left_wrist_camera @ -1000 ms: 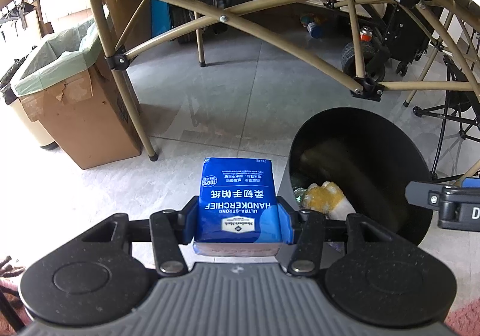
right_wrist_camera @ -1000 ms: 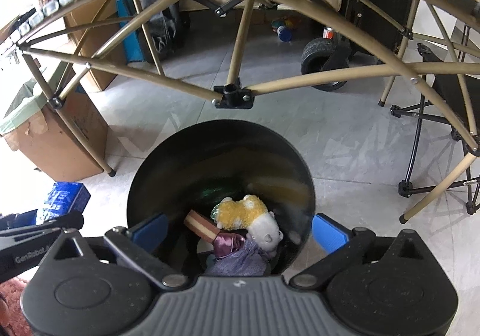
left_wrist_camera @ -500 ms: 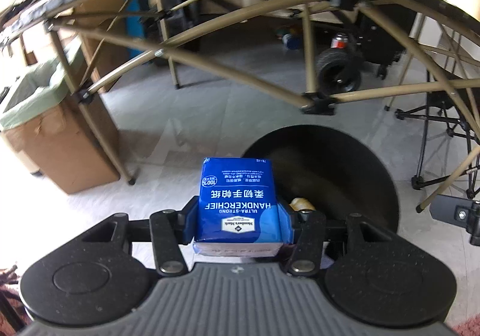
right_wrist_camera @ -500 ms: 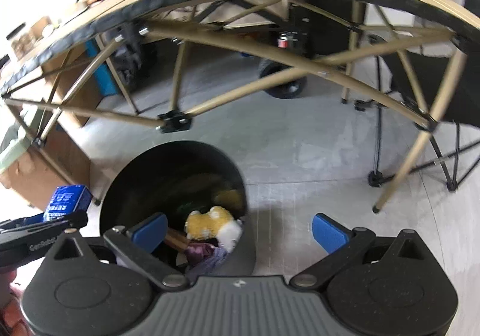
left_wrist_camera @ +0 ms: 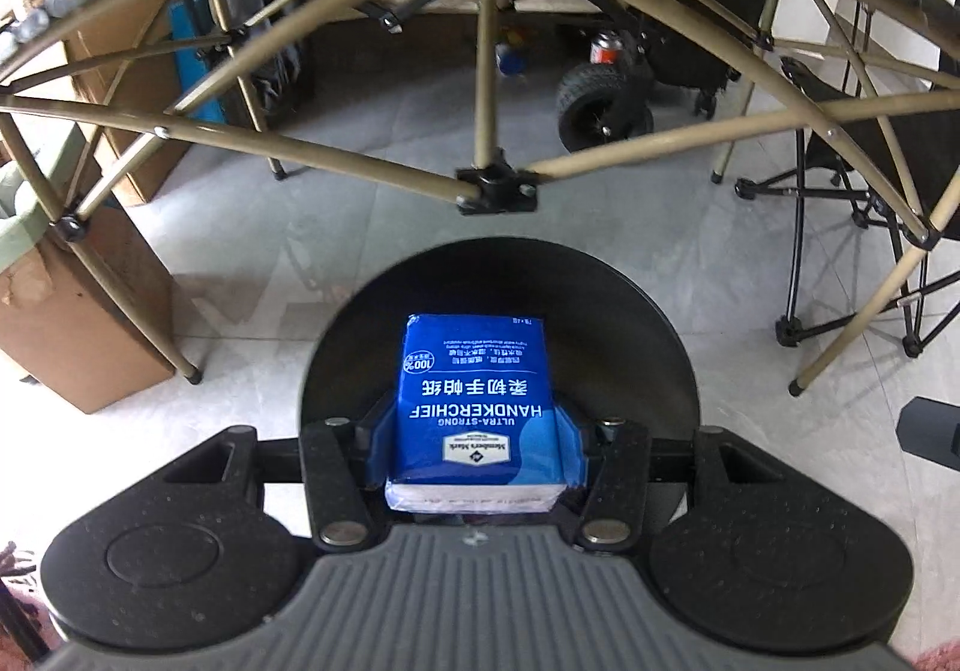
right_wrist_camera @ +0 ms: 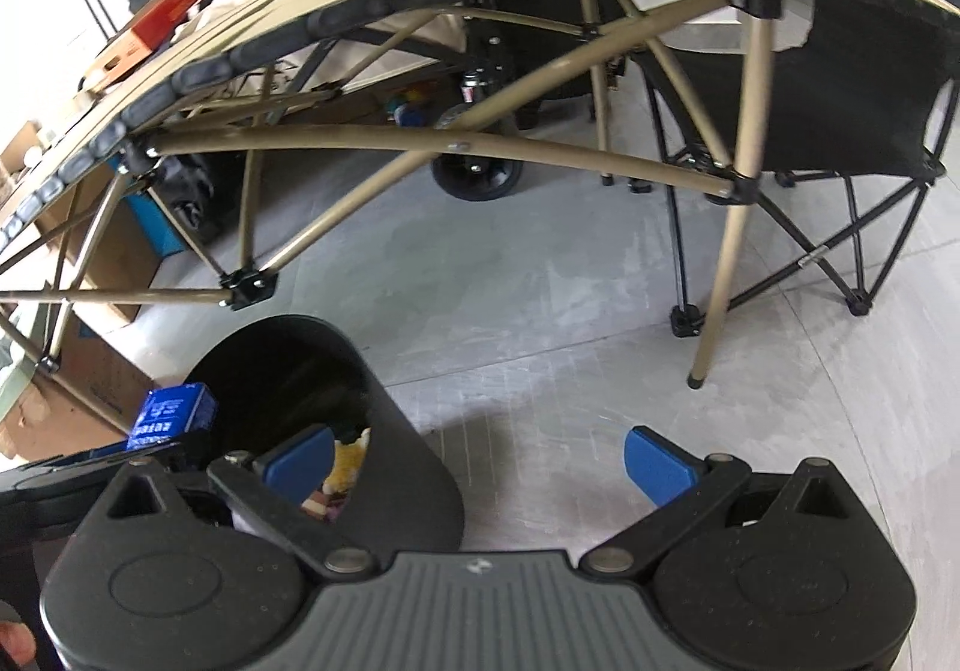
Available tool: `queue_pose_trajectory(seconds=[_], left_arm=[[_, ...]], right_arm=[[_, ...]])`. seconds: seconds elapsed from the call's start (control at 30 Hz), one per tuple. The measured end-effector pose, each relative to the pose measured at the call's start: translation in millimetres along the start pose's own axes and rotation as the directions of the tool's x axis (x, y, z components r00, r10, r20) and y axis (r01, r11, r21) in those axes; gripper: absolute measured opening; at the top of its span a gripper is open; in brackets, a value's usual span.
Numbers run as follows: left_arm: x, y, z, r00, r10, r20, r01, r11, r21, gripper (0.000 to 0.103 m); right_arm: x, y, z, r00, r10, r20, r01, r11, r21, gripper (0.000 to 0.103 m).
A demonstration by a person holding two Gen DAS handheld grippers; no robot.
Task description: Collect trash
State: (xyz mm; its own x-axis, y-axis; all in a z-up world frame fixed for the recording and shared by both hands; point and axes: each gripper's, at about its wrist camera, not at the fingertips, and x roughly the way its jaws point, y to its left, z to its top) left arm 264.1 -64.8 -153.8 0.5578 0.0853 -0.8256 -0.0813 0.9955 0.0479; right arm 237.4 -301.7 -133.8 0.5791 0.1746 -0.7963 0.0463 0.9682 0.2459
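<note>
Nearest the left wrist camera, the left gripper [left_wrist_camera: 477,434] has its jaws clamped on the two long sides of a blue handkerchief pack [left_wrist_camera: 477,401], which sticks out forward directly over the mouth of the black bin [left_wrist_camera: 654,323]; the right gripper [right_wrist_camera: 477,458] hangs with its jaws wide apart and nothing between them, beside the bin's rim. The pack looks light and soft, a film-wrapped block of tissue that would dent under pressure and could slide on its glossy skin; a hold across the narrow width near the base, as now, seems the safest, and it should drop cleanly once let go. In the right view a yellow plush toy [right_wrist_camera: 350,455] and other scraps already lie in the bin. Beyond, the floor is pale grey tile; the folding desk [left_wrist_camera: 498,185] spreads its tan legs overhead, a cardboard box [left_wrist_camera: 78,329] stands to the left, a black camp chair [right_wrist_camera: 840,89] to the right, and a wheeled cart [left_wrist_camera: 600,101] sits farthest back.
</note>
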Motion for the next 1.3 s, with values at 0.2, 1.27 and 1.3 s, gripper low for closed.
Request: queue_pose_trajectory(seconds=[0.2, 1.27, 1.3], left_arm=[[13.0, -10.5, -0.2, 0.999, -0.012, -0.044, 0.012, 1.0, 0.001, 0.052], [-40.2, 16.2, -3.1, 0.997, -0.027, 0.069, 0.03, 0.999, -0.037, 0.103], [-49.5, 19.7, -4.1, 0.996, -0.028, 0.086, 0.031, 0.999, -0.033, 0.103]], right_arm=[[0.8, -16.6, -3.8, 1.0, -0.025, -0.013, 0.026, 0.999, 0.036, 0.103], [-8.8, -7.2, -6.4, 1.0, 0.01, 0.007, -0.01, 1.0, 0.0, 0.103], [-12.3, -2.6, -7.5, 1.0, 0.02, 0.014, -0.019, 1.0, -0.013, 0.103]])
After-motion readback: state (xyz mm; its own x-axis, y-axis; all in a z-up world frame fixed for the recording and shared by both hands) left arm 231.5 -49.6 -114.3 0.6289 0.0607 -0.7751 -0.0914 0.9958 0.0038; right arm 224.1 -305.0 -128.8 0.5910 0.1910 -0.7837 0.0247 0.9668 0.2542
